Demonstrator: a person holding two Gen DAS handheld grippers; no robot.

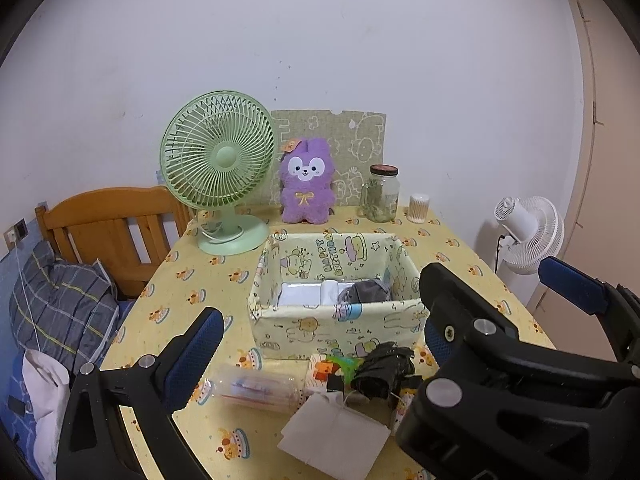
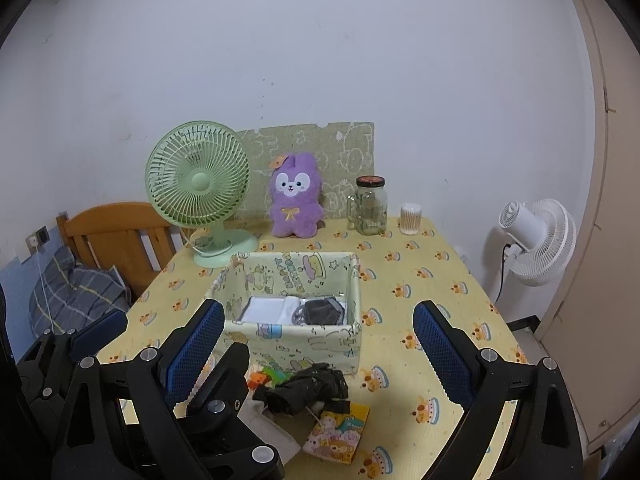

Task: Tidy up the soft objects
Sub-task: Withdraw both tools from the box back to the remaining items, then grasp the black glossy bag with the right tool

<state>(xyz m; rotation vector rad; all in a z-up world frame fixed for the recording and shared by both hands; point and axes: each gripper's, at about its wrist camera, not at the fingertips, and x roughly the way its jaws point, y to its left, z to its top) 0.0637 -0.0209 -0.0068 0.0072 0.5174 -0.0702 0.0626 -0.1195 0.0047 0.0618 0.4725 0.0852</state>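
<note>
A cartoon-print fabric basket stands mid-table with folded white cloth and a grey item inside. Just in front of it lies a crumpled black soft item, beside a colourful printed piece and a white cloth. A purple plush sits at the back. My left gripper and my right gripper hover side by side over the near table edge. Both are open and hold nothing.
A green desk fan, a glass jar and a cotton-swab tub stand at the back. A clear plastic packet lies front left. A white fan stands off the right edge; a wooden headboard is left.
</note>
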